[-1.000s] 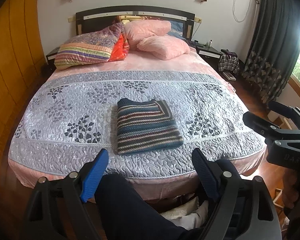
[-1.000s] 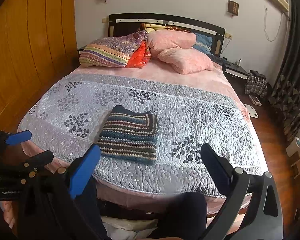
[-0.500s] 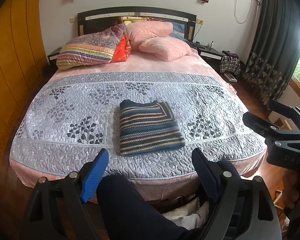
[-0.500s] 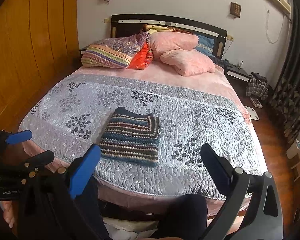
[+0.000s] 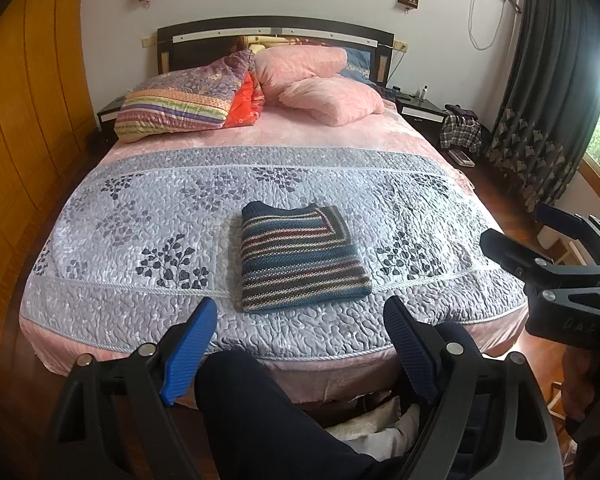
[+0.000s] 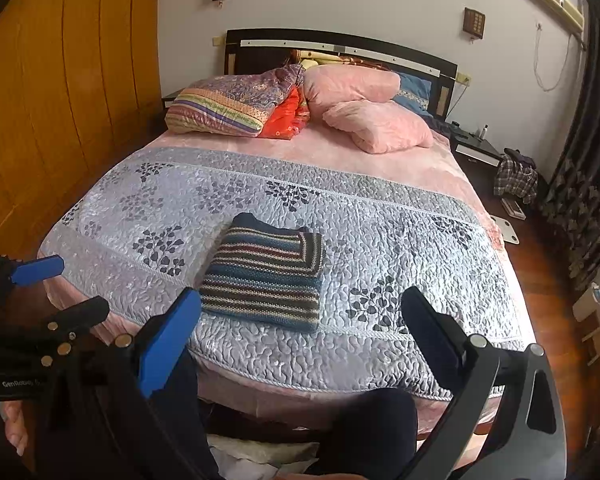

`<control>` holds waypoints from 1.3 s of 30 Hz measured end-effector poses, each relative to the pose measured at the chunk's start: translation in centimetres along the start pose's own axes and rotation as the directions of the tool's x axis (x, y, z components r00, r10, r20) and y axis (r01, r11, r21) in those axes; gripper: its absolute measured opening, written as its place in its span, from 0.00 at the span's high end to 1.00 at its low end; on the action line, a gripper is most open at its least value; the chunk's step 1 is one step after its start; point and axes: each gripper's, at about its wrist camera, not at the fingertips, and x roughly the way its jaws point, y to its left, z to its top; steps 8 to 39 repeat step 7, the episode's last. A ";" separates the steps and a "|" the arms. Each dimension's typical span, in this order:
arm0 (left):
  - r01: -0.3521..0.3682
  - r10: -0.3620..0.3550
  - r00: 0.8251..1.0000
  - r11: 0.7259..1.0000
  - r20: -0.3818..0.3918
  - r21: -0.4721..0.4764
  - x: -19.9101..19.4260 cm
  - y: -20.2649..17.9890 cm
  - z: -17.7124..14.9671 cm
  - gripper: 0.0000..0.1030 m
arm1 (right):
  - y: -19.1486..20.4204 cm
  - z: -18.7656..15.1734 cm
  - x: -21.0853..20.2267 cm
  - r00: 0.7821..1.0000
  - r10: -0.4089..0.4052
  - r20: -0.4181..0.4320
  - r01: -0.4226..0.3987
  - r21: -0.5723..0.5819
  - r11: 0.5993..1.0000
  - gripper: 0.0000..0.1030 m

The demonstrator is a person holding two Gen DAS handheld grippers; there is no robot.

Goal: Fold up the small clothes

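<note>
Sweater [image 5: 300,258], striped in blue, maroon and cream, lies folded into a neat rectangle on the grey quilt [image 5: 140,208], near the foot of the bed [image 5: 340,152] and roughly midway across it. Nothing touches it.

Both grippers hang off the foot of the bed, short of the mattress edge. The left gripper [image 5: 300,344] has its jaws spread wide and holds nothing; its blue pads [image 5: 188,344] frame the sweater from below in its own view. The right gripper [image 6: 300,328] is likewise released and empty, jaws well apart. From the right wrist the left tool shows at the lower left edge with white lettering on its body that reads something like "GenRobot" (the end is blurred). From the left wrist the right tool's housing at the right carries faint embossed letters, "DA" and then something I cannot make out.

A dark trouser leg [image 5: 268,416] juts forward between the left jaws, and a knee [image 6: 372,420] sits between the right ones.

At the headboard end, a striped cushion [image 5: 180,108] and pink pillows [image 5: 324,88] are piled well apart from the sweater.
</note>
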 end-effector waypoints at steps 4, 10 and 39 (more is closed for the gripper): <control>-0.006 0.006 1.000 1.000 -0.005 0.004 0.3 -0.3 -0.3 0.17 | 0.1 -0.2 0.3 1.000 0.004 -0.005 -0.004 0.008 1.000 0.03; -0.008 0.008 1.000 1.000 -0.010 0.005 0.6 -0.3 -0.4 0.17 | 0.1 -0.3 0.5 1.000 0.007 -0.007 -0.007 0.011 1.000 0.03; -0.008 0.008 1.000 1.000 -0.010 0.005 0.6 -0.3 -0.4 0.17 | 0.1 -0.3 0.5 1.000 0.007 -0.007 -0.007 0.011 1.000 0.03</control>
